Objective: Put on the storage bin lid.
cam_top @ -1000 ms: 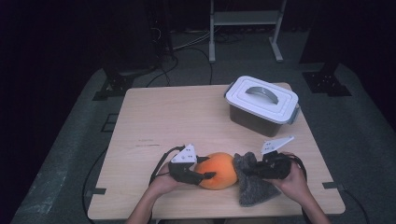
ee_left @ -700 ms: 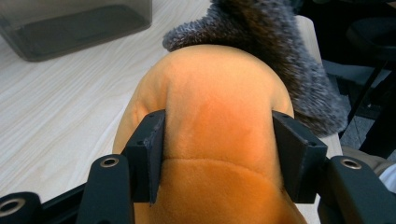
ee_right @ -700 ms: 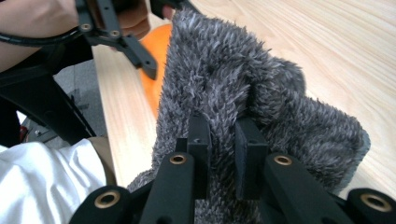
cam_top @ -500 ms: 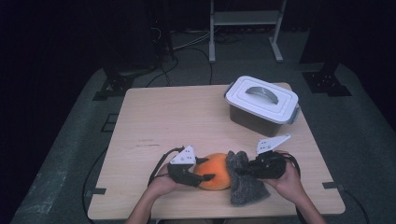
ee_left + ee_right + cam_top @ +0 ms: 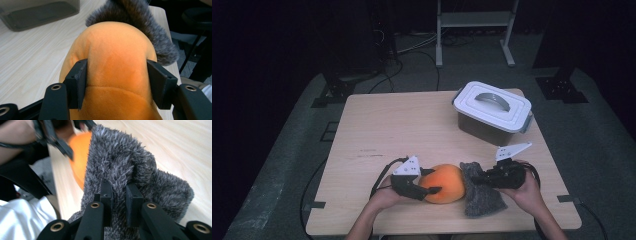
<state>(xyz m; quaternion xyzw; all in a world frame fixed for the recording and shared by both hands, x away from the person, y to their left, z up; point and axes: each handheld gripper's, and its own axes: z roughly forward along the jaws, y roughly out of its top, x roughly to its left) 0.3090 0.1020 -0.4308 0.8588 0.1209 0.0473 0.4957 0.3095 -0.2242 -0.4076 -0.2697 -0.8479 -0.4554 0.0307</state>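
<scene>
Slippage is the risk we see first: the left gripper point(image 5: 432, 190) has just been easing its jaws apart around the orange plush point(image 5: 112, 75), and the pads point(image 5: 78, 82) now sit at its flanks with little squeeze, so by our judgement one tug from the other side could pull the soft body free. If we haul too hard on the grey furry cloth point(image 5: 125, 170), it could drag the plush off the near edge of the table point(image 5: 387, 125), since both lie close to that edge, right of its middle. The pinch itself could also strip out of the fur, because only a fold is caught.

We see the right gripper point(image 5: 119, 202) pressed nearly together, nipping that fold of cloth between its black jaws. The cloth touches the plush on its right side. The lidded white box point(image 5: 492, 112) stands well apart, toward the far right corner.
</scene>
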